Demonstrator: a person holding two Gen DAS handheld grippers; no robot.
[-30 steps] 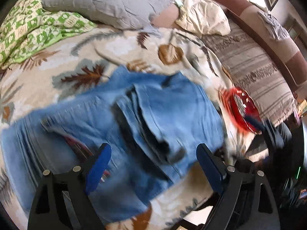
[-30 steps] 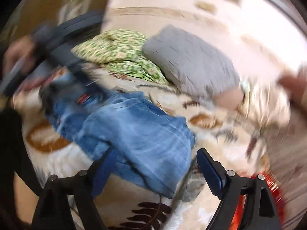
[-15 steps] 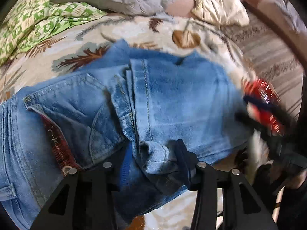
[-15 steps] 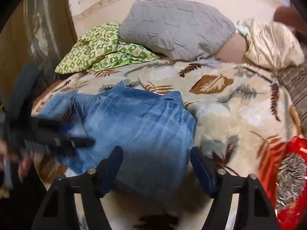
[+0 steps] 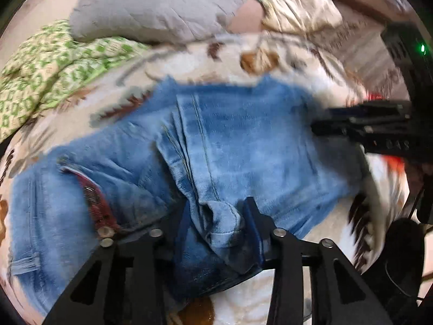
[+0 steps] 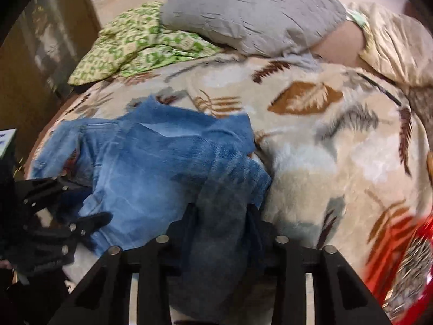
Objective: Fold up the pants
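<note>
Covering one bed, a leaf-print blanket [image 6: 338, 168] holds two pillows, grey [image 6: 251, 10] and cream [image 6: 397, 43], and one pair of faded blue jeans [image 5: 243, 140], bunched. Left gripper [image 5: 216, 222] loosening on a denim fold; right gripper [image 6: 220, 216] tightening on denim.

Leaf-print bed blanket [image 6: 311, 162] carries jeans [image 6: 162, 168], grey pillow [image 6: 249, 10], green quilt [image 6: 140, 43]

Faded blue denim pants [image 5: 243, 146] with stitched seams, fuzzy plush blanket [image 6: 311, 162] with leaf print, crinkled grey cloth pillow [image 6: 251, 13], shiny cream pillow [image 6: 395, 43], perhaps satin, matt black plastic gripper fingers [image 5: 254, 224] with metal rivets
</note>
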